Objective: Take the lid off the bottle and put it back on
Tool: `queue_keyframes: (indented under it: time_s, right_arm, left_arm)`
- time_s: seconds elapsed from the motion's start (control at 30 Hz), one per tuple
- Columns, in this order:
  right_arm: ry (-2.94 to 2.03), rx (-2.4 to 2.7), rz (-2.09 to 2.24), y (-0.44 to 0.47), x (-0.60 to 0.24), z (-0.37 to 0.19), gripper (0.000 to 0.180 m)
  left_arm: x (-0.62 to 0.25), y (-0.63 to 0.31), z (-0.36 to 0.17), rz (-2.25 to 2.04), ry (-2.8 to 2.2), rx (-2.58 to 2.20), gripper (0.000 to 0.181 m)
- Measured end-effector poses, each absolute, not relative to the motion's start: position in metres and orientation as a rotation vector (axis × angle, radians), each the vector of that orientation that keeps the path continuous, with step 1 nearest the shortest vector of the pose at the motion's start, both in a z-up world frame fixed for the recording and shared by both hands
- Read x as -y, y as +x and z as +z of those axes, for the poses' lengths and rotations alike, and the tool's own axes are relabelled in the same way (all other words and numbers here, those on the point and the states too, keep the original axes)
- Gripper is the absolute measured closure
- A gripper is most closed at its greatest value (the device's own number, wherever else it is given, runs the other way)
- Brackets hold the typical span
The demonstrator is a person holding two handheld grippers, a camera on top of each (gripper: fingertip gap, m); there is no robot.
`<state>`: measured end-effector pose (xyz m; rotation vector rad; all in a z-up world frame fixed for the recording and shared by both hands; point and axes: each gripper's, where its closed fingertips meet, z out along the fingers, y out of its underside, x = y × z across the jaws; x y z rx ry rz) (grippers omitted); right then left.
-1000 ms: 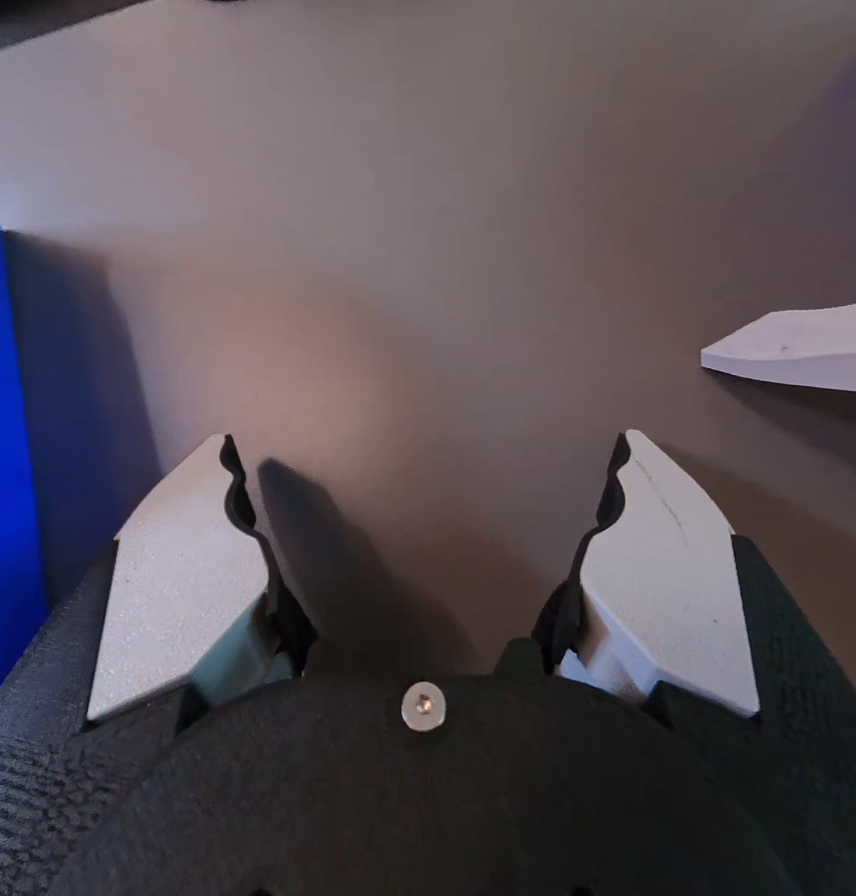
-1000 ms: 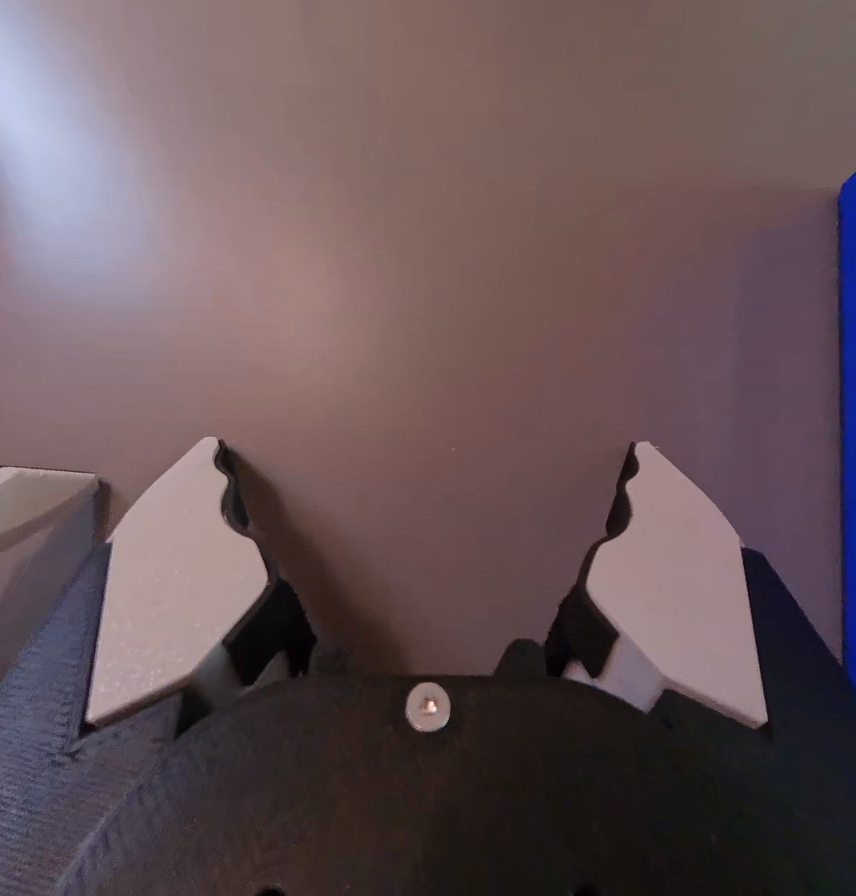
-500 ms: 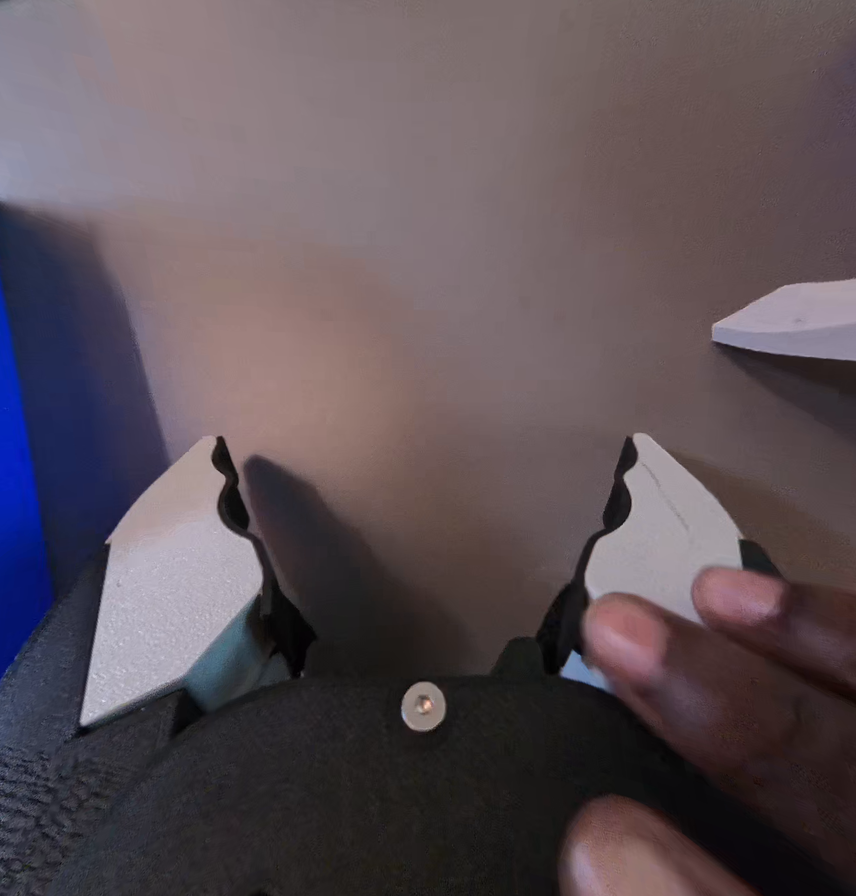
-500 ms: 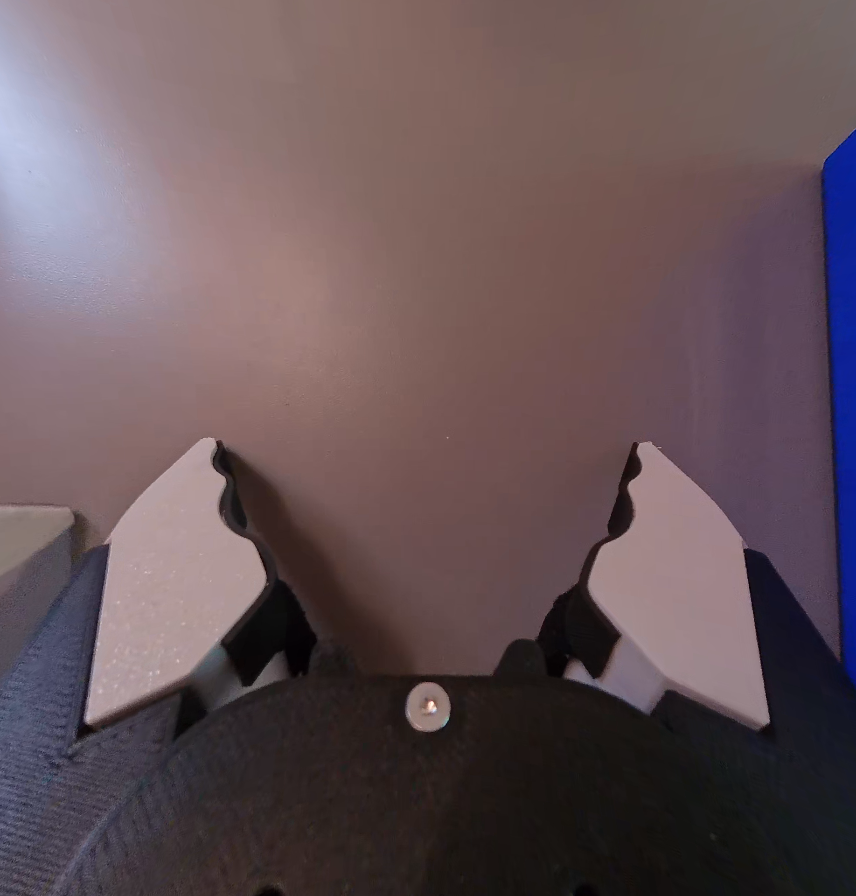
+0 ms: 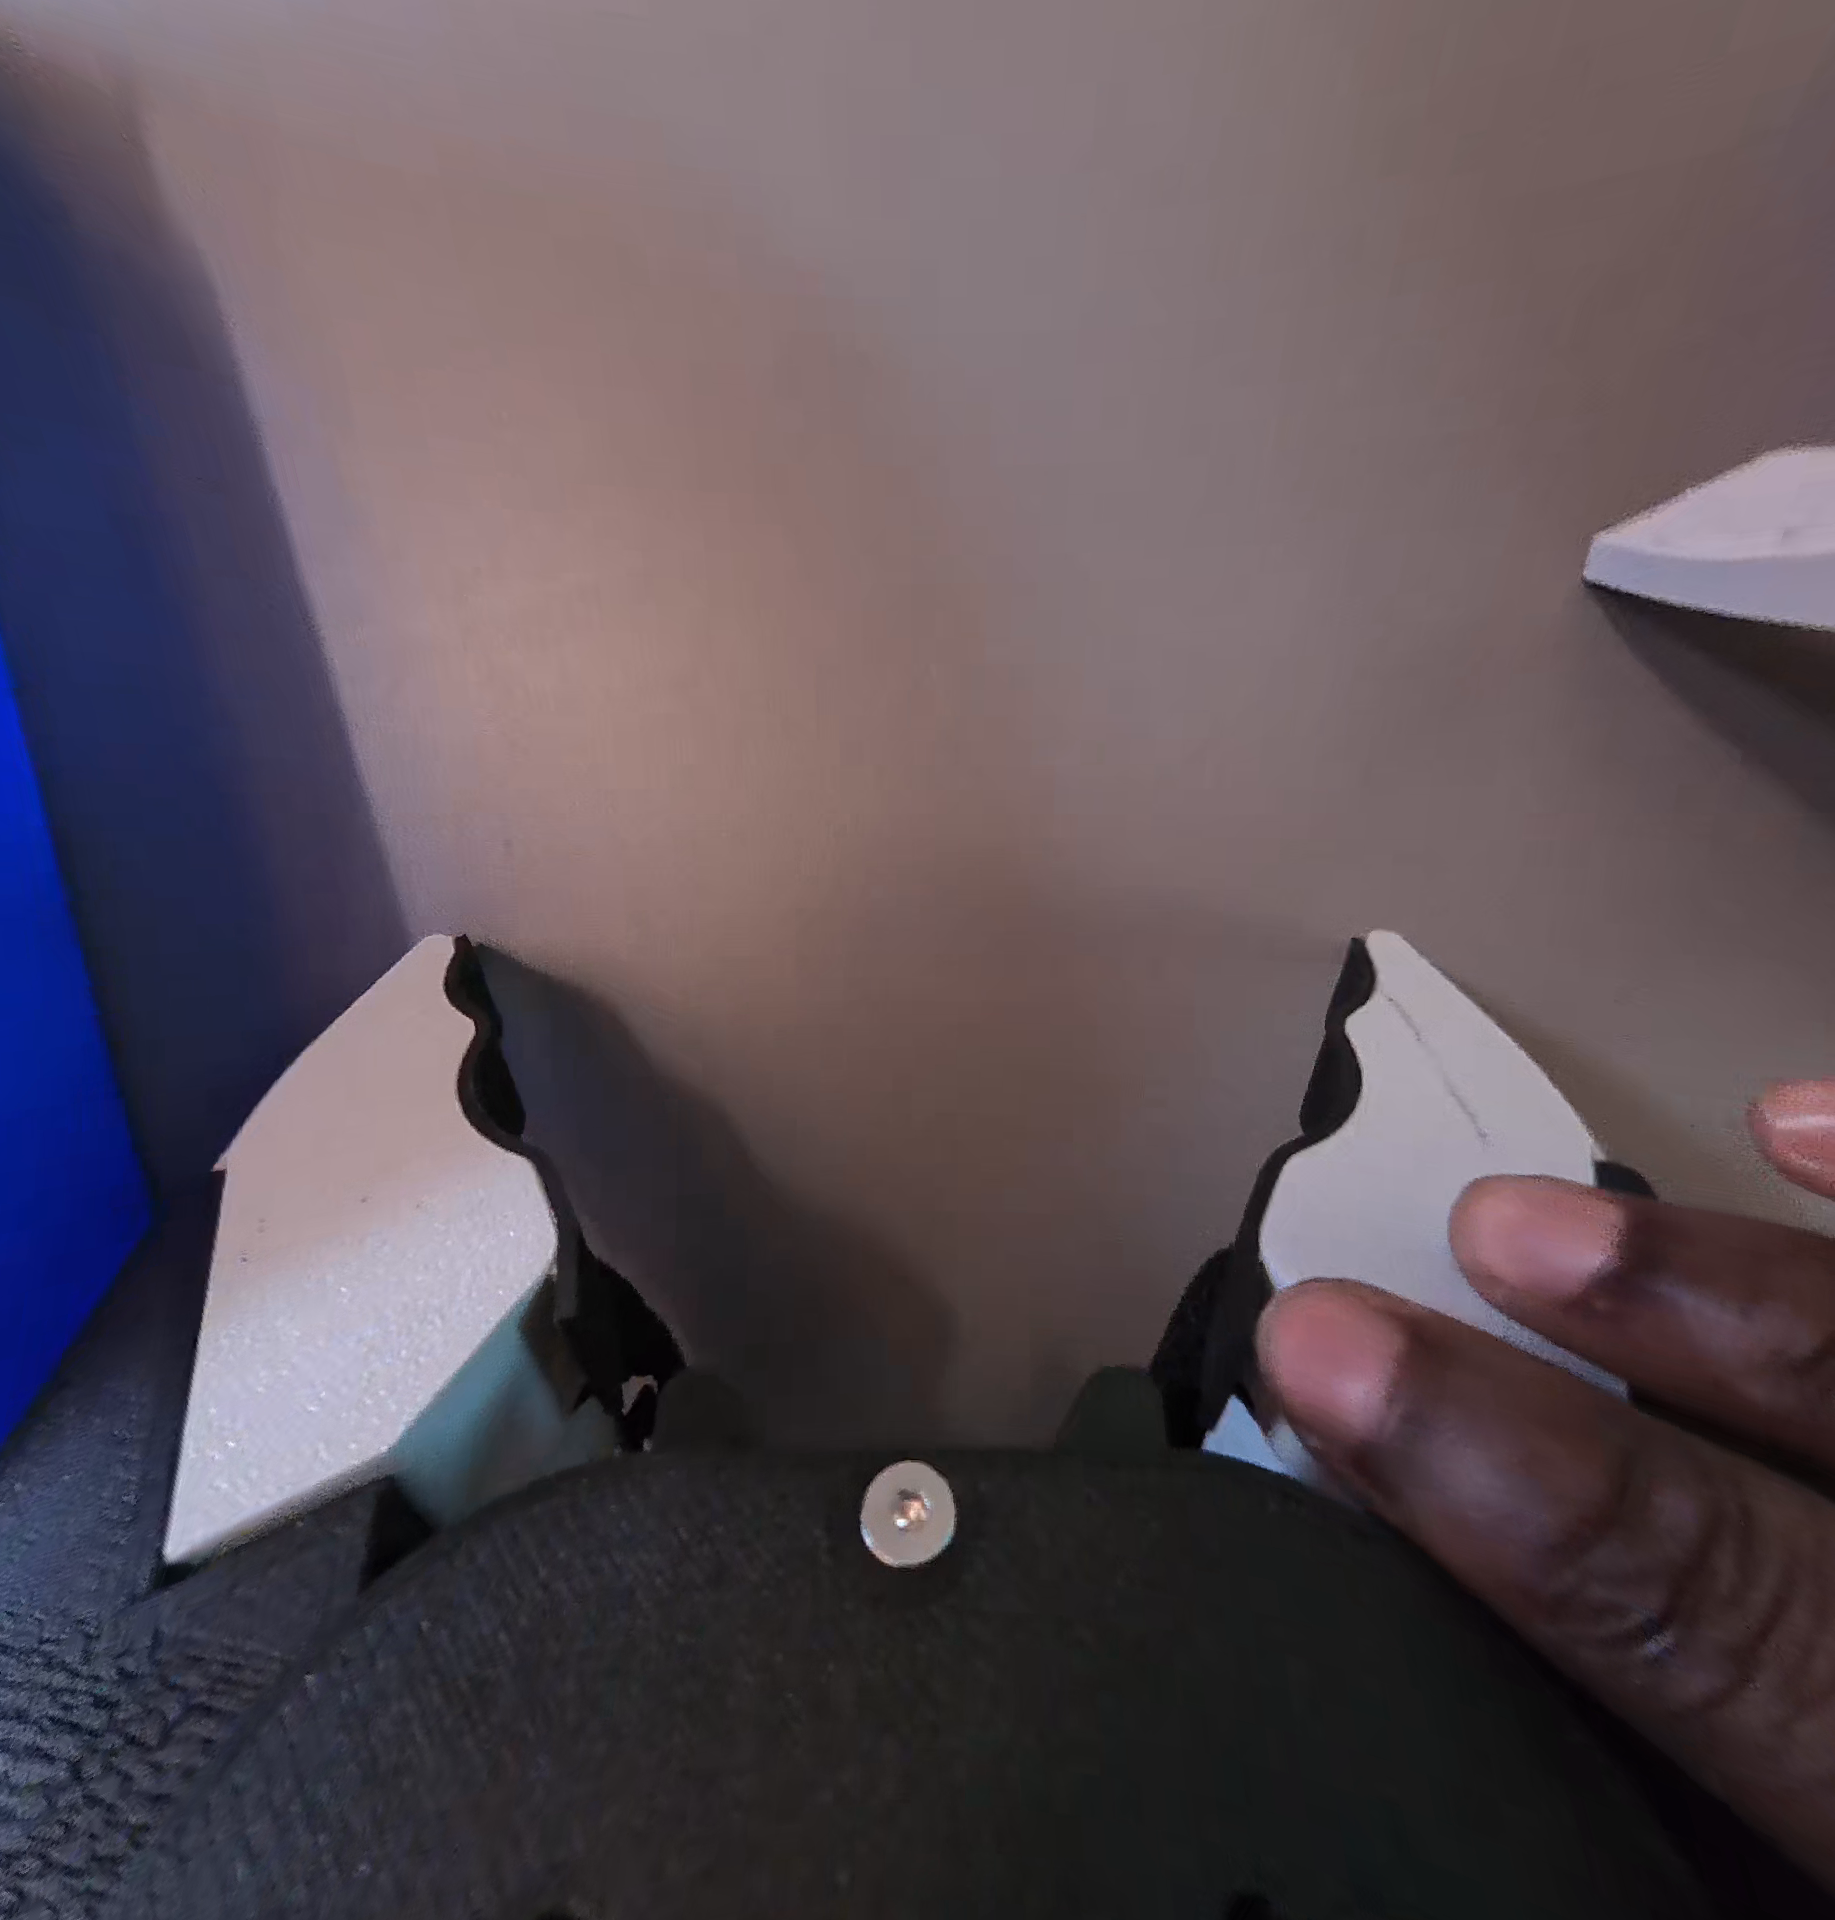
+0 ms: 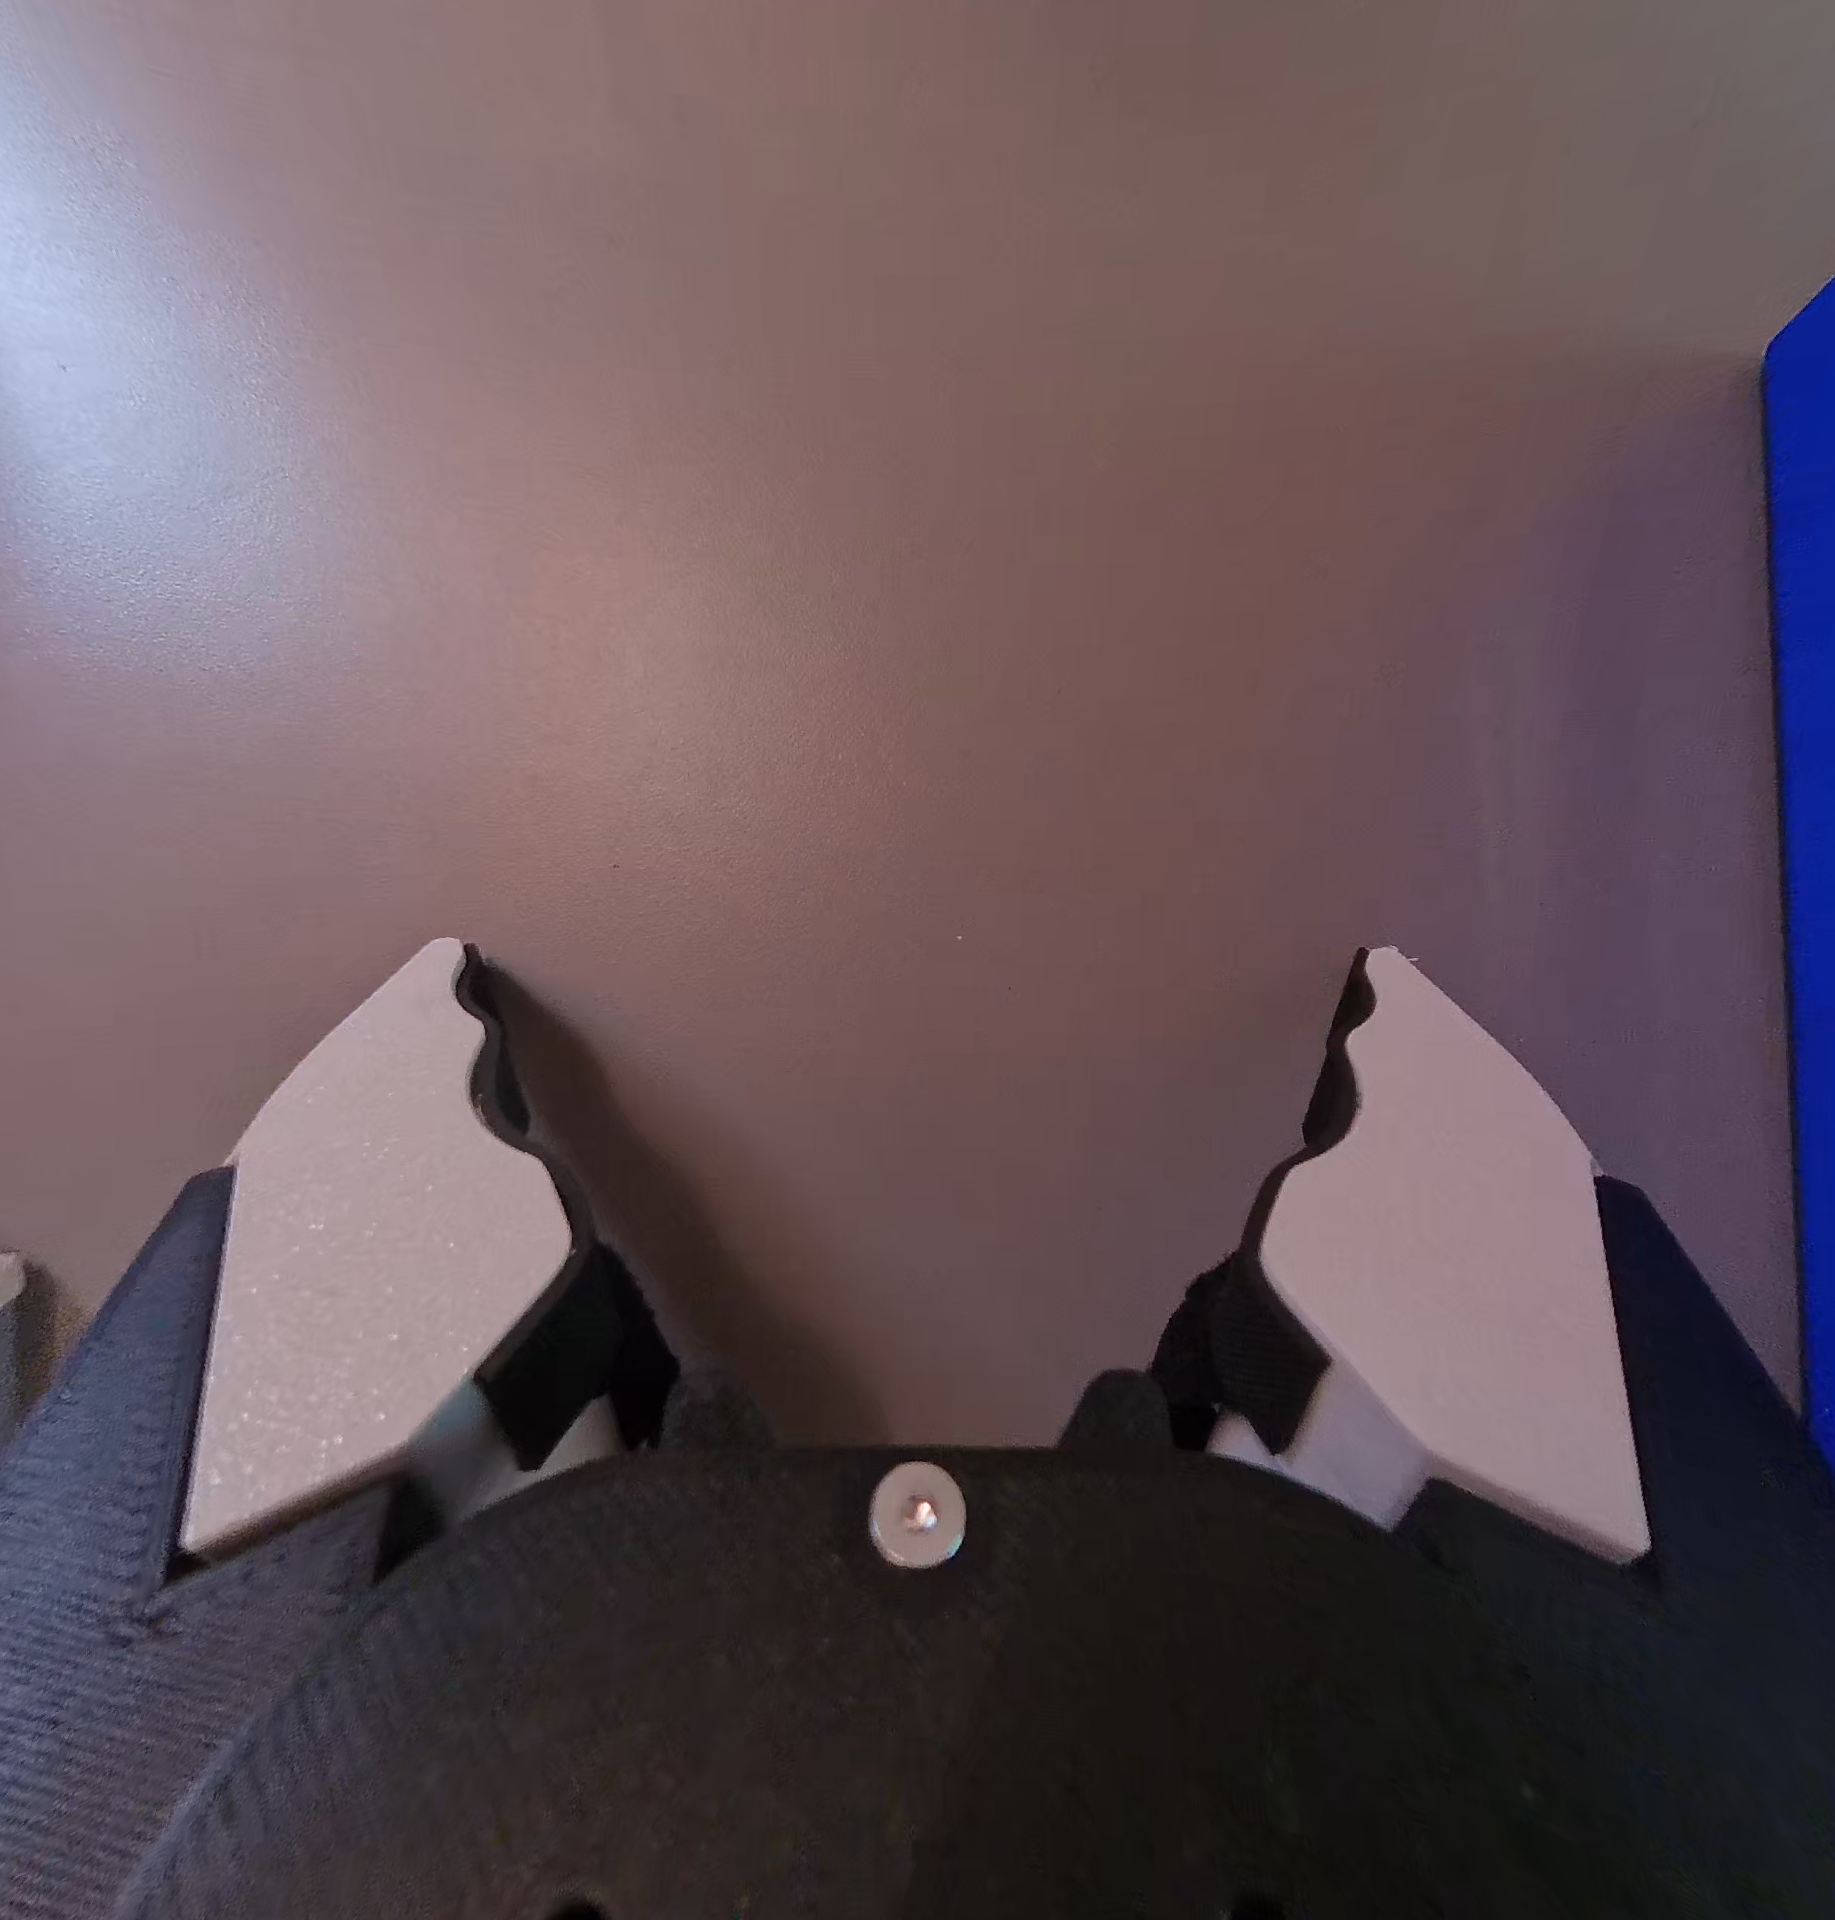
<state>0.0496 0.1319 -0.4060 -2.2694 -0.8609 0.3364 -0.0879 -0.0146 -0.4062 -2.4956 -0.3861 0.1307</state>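
Neither the bottle nor its lid shows in either view, so where the task's thing stands cannot be told from here. Both cameras look down on a plain grey-brown matte surface [image 6: 892,520]. The left tool [image 5: 908,945], with white angular fingers and black wavy pads, is spread wide with nothing between its jaws; the right tool [image 6: 918,951] is spread just as wide and equally bare. The chief risk, as I judge it, lies with the bare hand [image 5: 1578,1455] resting across the left tool's body and right-side finger — if the jaws closed now, or the tool were lifted by that loose hold, a finger could be nipped or the tool could tip. Starting toward a bottle nobody can see also invites a blind knock. Only the left wrist view shows that hand, plus a white fingertip of the other tool [image 5: 1744,551] at its right edge. The right wrist view shows a vivid blue flat panel [image 6: 1827,831] on its right side — the left view has a similar blue at its left edge.
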Motion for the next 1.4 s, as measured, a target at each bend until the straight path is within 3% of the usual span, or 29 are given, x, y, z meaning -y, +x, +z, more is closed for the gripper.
queue_keyframes:
  time_s: [0.43, 1.4]
  right_arm:
    - [-2.269, 0.861, 0.336, 0.050, -0.132, -0.406, 0.033]
    - [-2.269, 0.861, 0.337, 0.050, -0.132, -0.406, 0.034]
  left_arm:
    - [-0.005, -0.109, -0.404, 0.262, -2.317, 0.635, 0.035]
    - [-0.005, -0.109, -0.406, 0.263, -2.316, 0.639, 0.035]
